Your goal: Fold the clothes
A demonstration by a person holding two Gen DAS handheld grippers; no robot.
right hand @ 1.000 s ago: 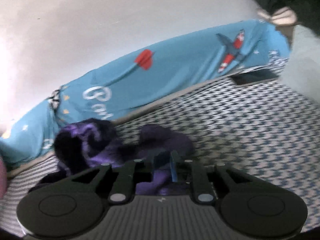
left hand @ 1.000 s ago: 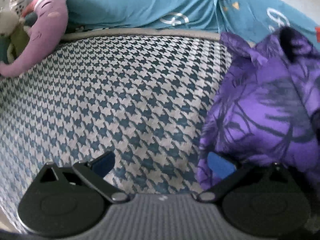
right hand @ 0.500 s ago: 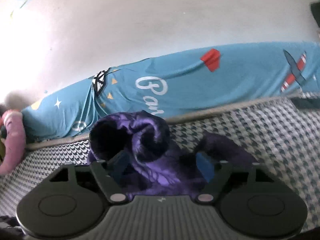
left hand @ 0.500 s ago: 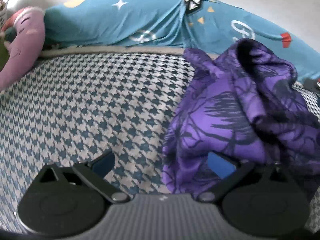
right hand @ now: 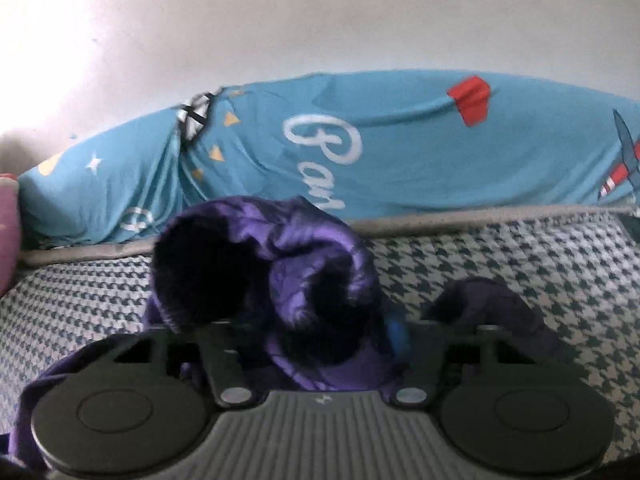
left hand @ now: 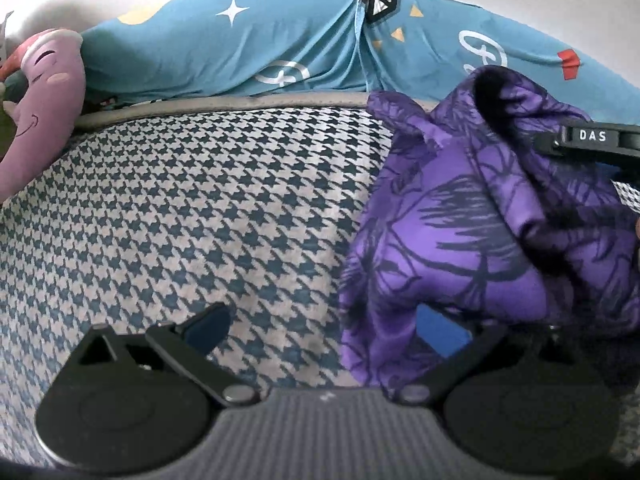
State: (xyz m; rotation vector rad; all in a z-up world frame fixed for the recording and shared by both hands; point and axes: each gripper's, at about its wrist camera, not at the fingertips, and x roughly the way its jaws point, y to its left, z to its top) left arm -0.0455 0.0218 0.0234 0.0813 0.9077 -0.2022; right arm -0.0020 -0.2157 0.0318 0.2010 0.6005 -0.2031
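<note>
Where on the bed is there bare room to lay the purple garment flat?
The houndstooth cover lies bare between the pink plush toy, the blue bedding and the purple garment. The right wrist view shows another bare stretch to the garment's right. Around the bunched garment itself it is crowded.

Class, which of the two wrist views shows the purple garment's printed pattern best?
The left wrist view: the purple garment is lit and sharp, its dark line print clear. In the right wrist view it is a blurred, shadowed bunch between the closing right tongs.
</note>
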